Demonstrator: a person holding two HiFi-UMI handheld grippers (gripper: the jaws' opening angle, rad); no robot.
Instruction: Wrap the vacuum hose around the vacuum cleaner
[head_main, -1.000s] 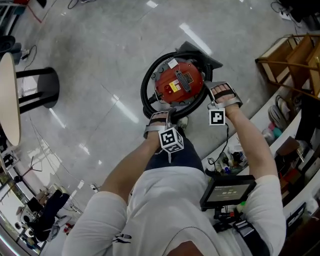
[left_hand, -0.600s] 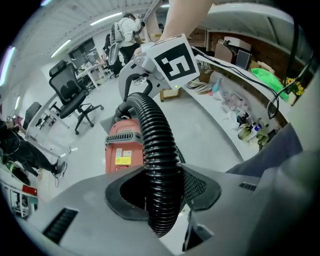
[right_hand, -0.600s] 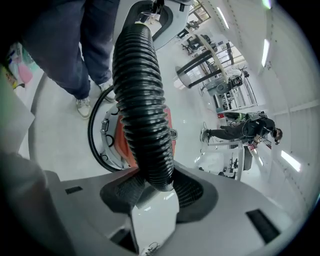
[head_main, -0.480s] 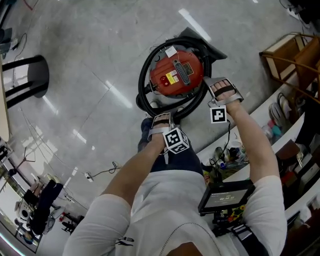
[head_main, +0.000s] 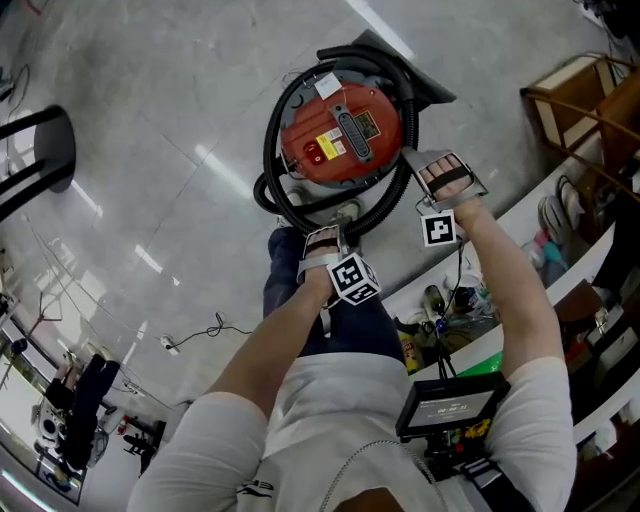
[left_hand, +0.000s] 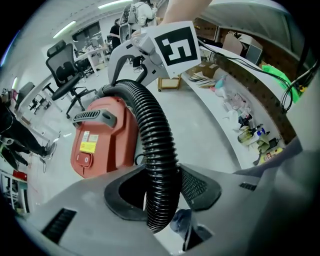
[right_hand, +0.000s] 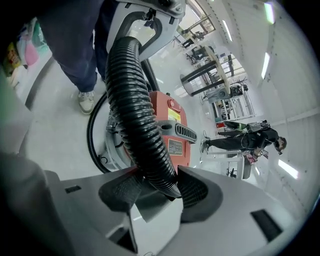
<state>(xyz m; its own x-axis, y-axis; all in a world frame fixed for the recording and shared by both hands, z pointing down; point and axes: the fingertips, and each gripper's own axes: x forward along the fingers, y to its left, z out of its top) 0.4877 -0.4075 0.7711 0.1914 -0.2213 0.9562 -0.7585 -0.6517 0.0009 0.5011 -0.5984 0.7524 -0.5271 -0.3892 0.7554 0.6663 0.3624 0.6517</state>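
A red vacuum cleaner (head_main: 338, 135) stands on the grey floor, with its black ribbed hose (head_main: 275, 190) looped around its body. My left gripper (head_main: 330, 222) is at the near side of the vacuum, shut on the hose (left_hand: 157, 150), which runs up between its pads toward the right gripper. My right gripper (head_main: 420, 165) is at the vacuum's right side. The hose (right_hand: 132, 105) lies between its pads, both still touching it, and its jaws are opening. The vacuum (right_hand: 172, 135) shows just behind the hose.
The dark floor nozzle (head_main: 400, 60) lies beyond the vacuum. A white counter with bottles (head_main: 450, 300) and wooden shelves (head_main: 580, 100) stand at the right. A black stool base (head_main: 30, 150) is at the left. A thin cable (head_main: 210, 330) lies on the floor. My leg (head_main: 285, 265) is beside the vacuum.
The view has shifted, so the vacuum sits higher in frame. Both grippers followed it, still on the hose. My leg has stepped up beside the vacuum.
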